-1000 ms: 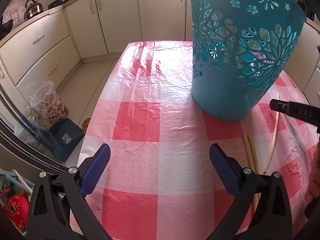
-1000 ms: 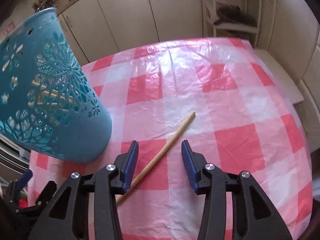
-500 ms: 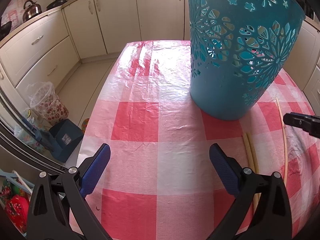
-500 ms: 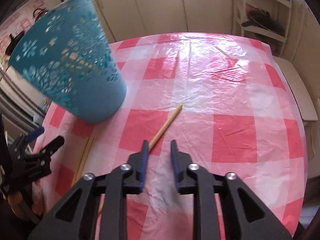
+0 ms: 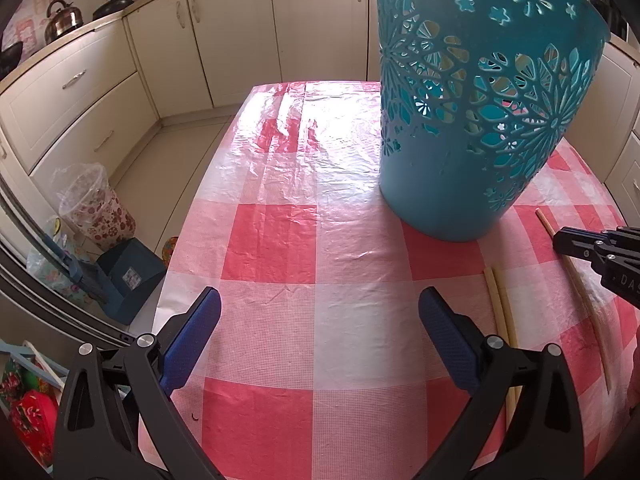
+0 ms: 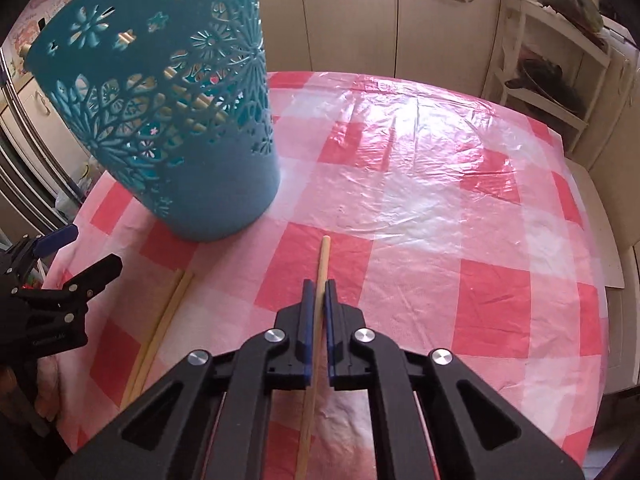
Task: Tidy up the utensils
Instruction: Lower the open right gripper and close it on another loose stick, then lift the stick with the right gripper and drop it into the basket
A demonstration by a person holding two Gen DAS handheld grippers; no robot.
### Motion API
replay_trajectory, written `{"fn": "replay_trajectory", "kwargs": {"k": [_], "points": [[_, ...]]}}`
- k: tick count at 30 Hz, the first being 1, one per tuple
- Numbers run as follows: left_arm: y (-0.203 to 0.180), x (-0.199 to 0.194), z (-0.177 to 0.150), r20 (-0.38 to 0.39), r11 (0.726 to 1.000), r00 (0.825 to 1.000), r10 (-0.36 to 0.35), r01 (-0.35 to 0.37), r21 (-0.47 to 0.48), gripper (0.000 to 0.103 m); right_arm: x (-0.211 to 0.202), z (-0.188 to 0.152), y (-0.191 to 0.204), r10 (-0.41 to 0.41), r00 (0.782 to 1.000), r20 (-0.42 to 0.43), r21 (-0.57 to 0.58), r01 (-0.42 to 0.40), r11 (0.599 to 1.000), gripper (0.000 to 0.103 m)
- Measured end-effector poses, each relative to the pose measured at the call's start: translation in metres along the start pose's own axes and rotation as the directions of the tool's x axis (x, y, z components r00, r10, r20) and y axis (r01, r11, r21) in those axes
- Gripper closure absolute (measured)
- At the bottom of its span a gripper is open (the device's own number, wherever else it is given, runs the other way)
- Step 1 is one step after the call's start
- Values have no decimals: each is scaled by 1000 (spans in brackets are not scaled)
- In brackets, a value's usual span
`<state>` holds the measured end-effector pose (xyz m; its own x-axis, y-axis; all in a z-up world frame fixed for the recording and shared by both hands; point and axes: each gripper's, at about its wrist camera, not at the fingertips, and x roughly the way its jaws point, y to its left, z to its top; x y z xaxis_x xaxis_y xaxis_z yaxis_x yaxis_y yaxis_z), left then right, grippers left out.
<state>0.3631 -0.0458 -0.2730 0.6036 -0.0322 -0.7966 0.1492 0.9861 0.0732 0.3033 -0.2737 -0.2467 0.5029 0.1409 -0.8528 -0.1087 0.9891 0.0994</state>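
Right wrist: right gripper (image 6: 319, 286) jaws clamped on chopstick (image 6: 322, 258).

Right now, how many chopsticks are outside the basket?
3. One chopstick is clamped in the right claw. A pair lies side by side on the tablecloth to its left, near the basket. More sticks show inside through the cutouts.

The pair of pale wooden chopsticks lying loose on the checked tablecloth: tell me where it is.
The pair of pale wooden chopsticks lies side by side between the two grippers, just in front of the teal perforated plastic basket.
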Motion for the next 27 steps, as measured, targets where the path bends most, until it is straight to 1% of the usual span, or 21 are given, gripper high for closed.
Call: {"fn": "replay_trajectory", "kwargs": {"k": [1,4,5,6,9,11,13,14,15,18,21,22,23,26,27], "points": [[0,0,0,-1,1000,1000,1,-1,1,8,2,2,3,-14,1000,-4,-14,14,1000,97],[-1,1,0,-4,1000,1000,3,-2,3,8,4,3,18,-97,995,2,-110,97,989,97],[-1,1,0,-5,1000,1000,3,-3,3,8,3,2,21,-103,995,6,-121,103,987,97],[-1,1,0,-5,1000,1000,3,-3,3,8,2,0,19,-90,996,6,-102,91,991,98],[-1,1,0,-5,1000,1000,4,-4,2,8,-6,-5,-4,-3,1000,11,54,3,999,98],[-1,1,0,-5,1000,1000,3,-3,2,8,-23,-11,-22,111,992,61,184,-121,975,98],[-1,1,1,-5,1000,1000,2,-2,3,8,-48,-14,-36,213,966,148,268,-246,931,98],[-1,2,1,-5,1000,1000,2,-2,3,8,-63,-12,-41,255,946,199,290,-305,907,98],[-1,2,1,-5,1000,1000,3,-3,4,8,-76,-9,-44,280,930,239,299,-345,890,98],[-1,2,0,-4,1000,1000,5,-5,3,8,-116,12,-43,364,858,363,281,-473,835,98],[-1,2,0,-4,1000,1000,6,-6,1,8,-148,45,-33,408,787,463,224,-550,805,98],[-2,2,1,-4,1000,1000,6,-6,2,8,-156,59,-25,413,763,497,199,-564,801,98],[-2,2,1,-4,1000,1000,6,-6,2,8,-162,74,-17,403,747,528,178,-562,808,98],[-1,2,0,-4,1000,1000,7,-7,2,8,-170,111,5,332,710,621,133,-513,848,98],[-1,2,0,-4,1000,1000,6,-6,0,8,-168,122,12,309,705,638,122,-489,864,98]]}}
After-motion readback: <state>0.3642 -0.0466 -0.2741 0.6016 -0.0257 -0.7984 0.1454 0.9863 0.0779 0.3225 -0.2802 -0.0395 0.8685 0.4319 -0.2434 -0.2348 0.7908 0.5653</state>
